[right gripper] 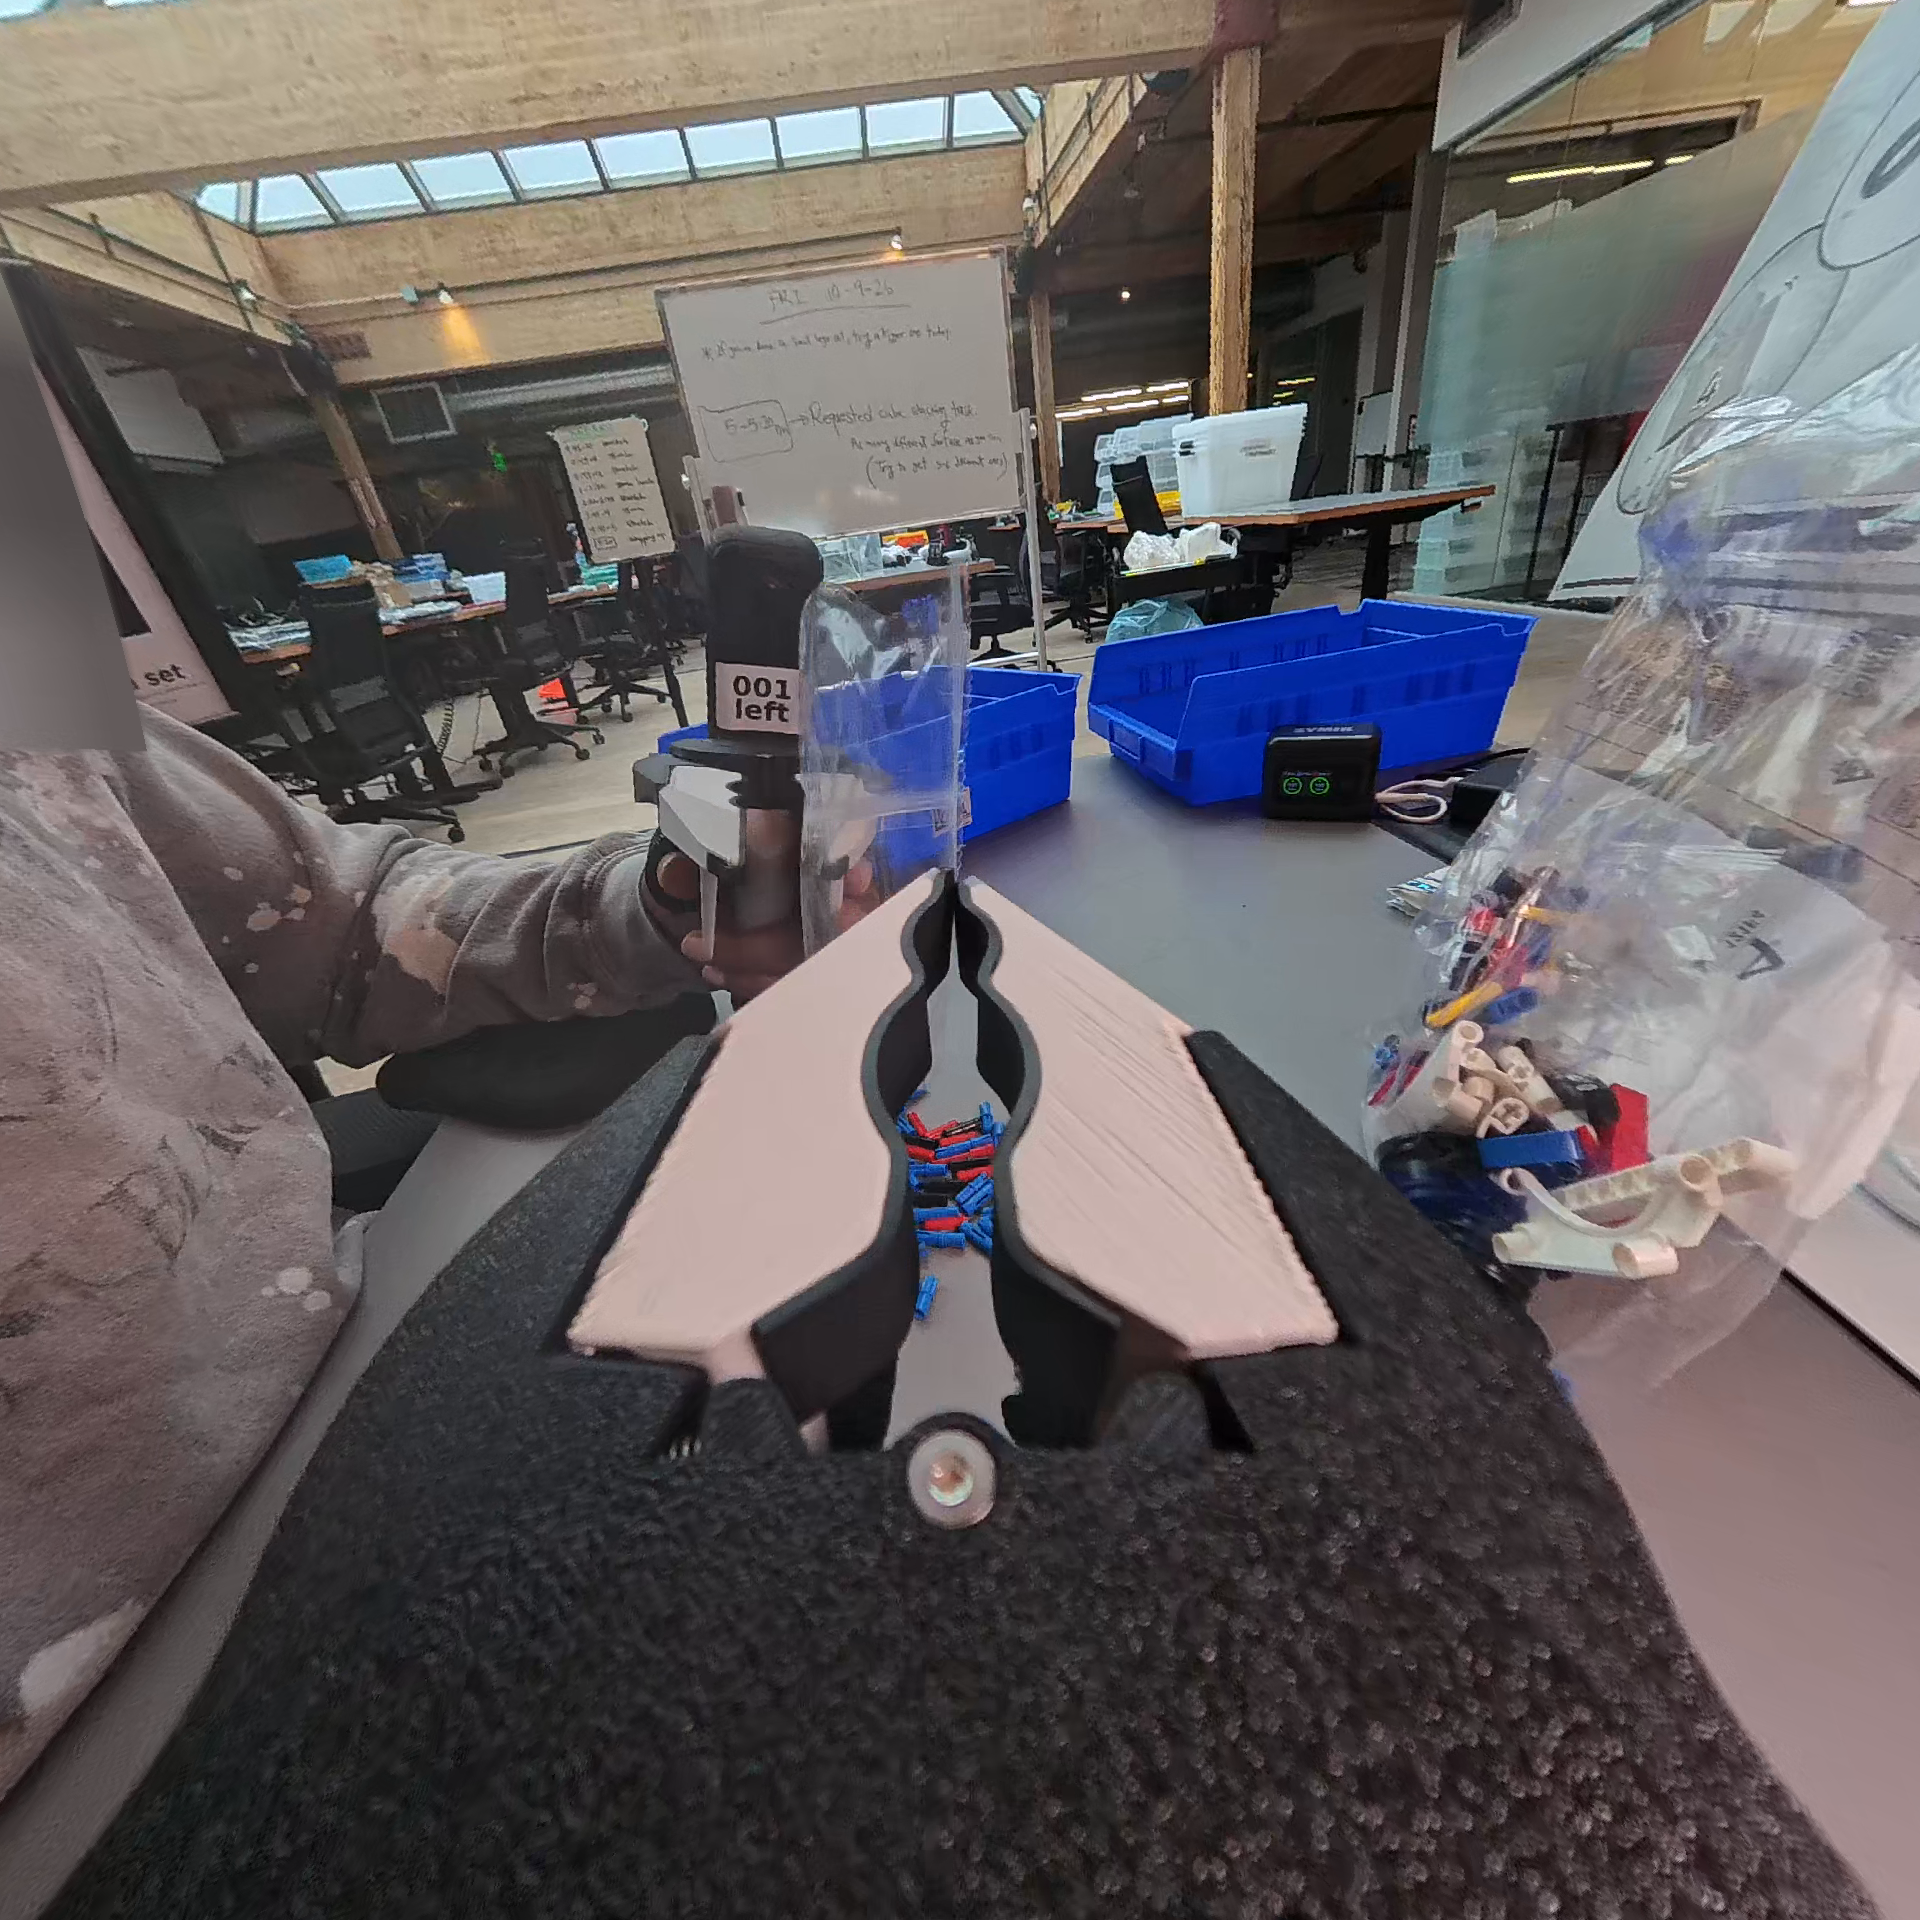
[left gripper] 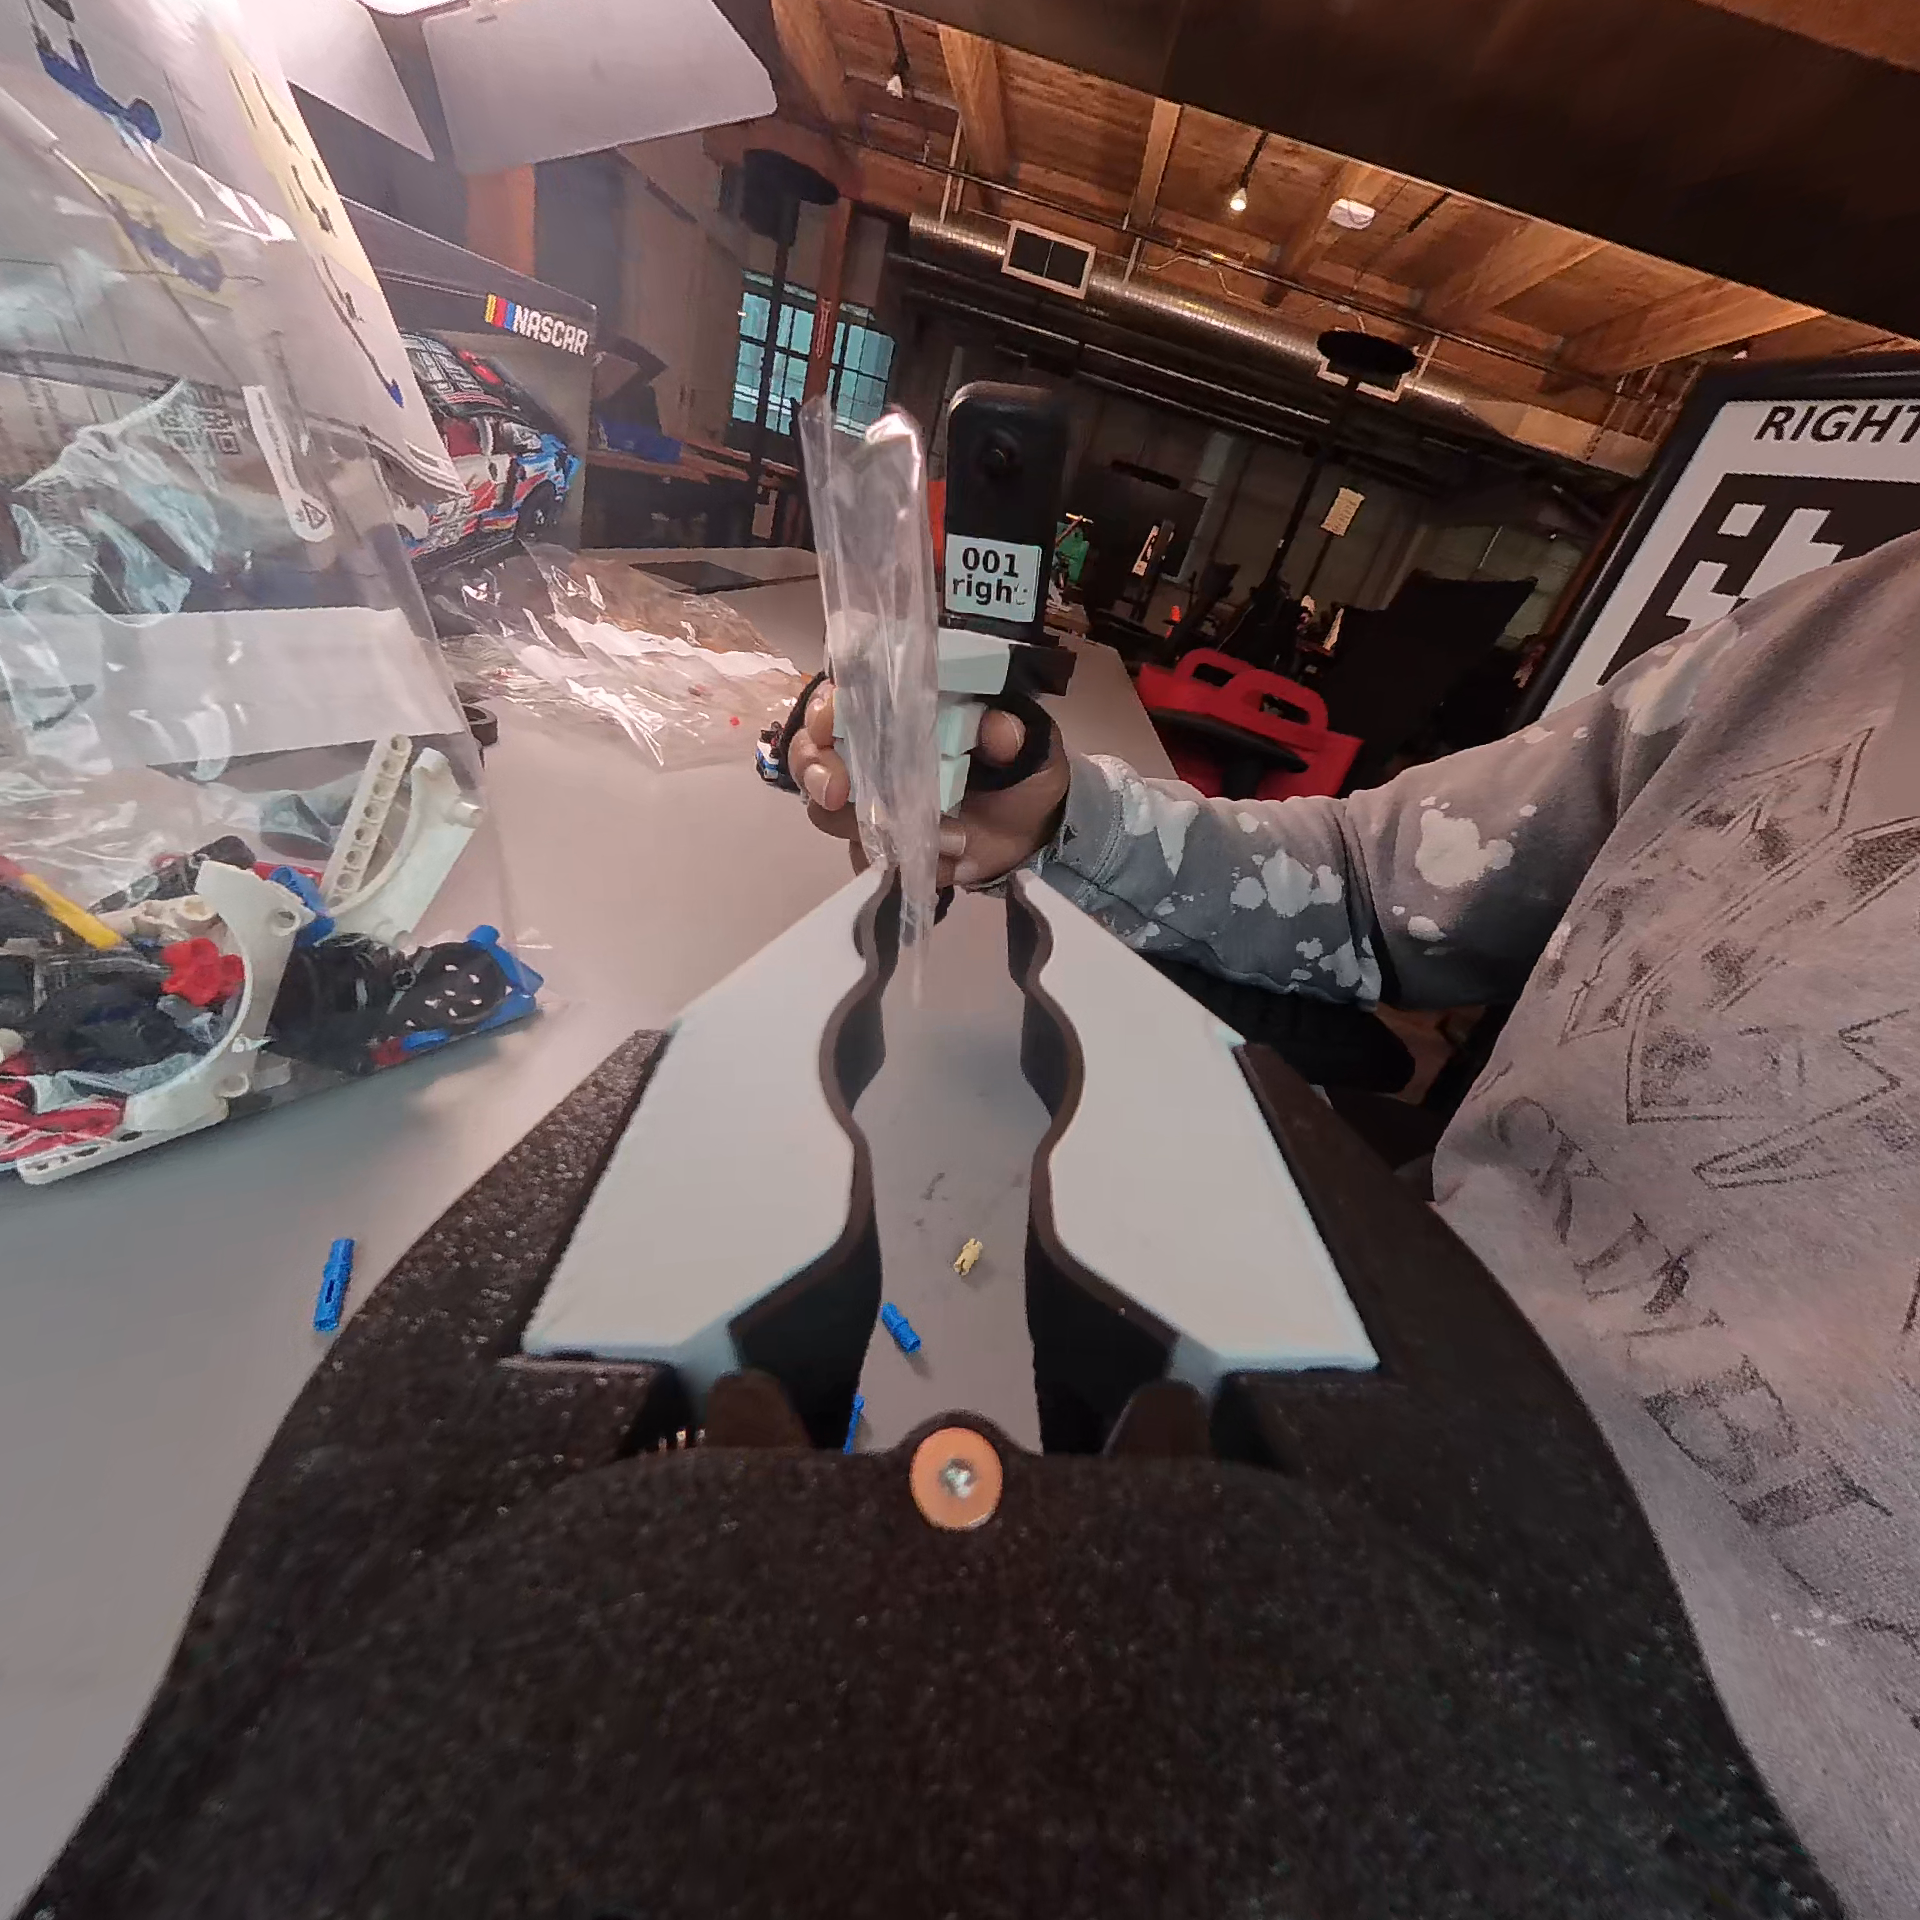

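Clear small plastic bag [right gripper: 883,727] is pinched by the right claw [right gripper: 952,891], tips closed on it; left claw [left gripper: 948,883] gapes narrowly, bag's edge inside. Slippery film could slide free onto loose pins [right gripper: 951,1184] on the table [right gripper: 1195,914].

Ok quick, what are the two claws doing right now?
Left claw: open, gripping nothing.
Right claw: shut on the clear plastic bag.

Loose pins [right gripper: 951,1184] lie on the table [right gripper: 1226,914], left of the parts bag [right gripper: 1621,1039].
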A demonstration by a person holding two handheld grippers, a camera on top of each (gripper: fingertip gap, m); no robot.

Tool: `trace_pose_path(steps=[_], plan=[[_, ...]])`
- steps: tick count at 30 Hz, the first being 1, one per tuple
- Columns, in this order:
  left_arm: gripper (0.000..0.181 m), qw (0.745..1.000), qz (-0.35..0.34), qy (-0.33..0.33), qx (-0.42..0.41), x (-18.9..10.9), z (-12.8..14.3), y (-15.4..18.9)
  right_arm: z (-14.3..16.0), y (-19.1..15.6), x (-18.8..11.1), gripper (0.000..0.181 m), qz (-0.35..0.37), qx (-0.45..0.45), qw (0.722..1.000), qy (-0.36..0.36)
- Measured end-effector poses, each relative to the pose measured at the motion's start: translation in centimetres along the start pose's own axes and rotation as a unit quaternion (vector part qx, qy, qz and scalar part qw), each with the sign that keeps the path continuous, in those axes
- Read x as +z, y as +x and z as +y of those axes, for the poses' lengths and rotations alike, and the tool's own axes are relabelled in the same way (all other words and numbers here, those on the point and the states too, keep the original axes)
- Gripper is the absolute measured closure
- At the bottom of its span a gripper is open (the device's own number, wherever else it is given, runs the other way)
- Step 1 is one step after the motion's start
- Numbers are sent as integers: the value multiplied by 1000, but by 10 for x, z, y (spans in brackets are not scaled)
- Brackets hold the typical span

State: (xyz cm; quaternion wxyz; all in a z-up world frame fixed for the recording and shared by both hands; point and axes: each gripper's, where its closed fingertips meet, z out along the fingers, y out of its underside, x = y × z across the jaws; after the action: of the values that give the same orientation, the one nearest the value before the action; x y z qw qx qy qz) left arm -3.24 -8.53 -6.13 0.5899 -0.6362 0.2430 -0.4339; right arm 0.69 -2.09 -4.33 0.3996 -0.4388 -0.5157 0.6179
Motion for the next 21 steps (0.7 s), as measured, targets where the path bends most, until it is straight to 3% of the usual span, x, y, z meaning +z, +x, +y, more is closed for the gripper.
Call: trace_pose_path(steps=[7, 14, 19, 21], plan=[[181, 998, -56, -4, 16, -2, 0, -15, 2, -5, 3, 181, -7, -7, 1000, 0], [181, 987, -140, -2, 74, -8, -7, -30, 15, -11, 13, 181, -5, -41, 999, -25], [181, 984, -157, -5, 87, -17, -10, -37, 14, -10, 7, 180, -9, -42, 998, -44], [181, 980, -162, -23, 117, -19, -8, -37, 10, -14, 3, 171, -21, -47, 997, -51]])
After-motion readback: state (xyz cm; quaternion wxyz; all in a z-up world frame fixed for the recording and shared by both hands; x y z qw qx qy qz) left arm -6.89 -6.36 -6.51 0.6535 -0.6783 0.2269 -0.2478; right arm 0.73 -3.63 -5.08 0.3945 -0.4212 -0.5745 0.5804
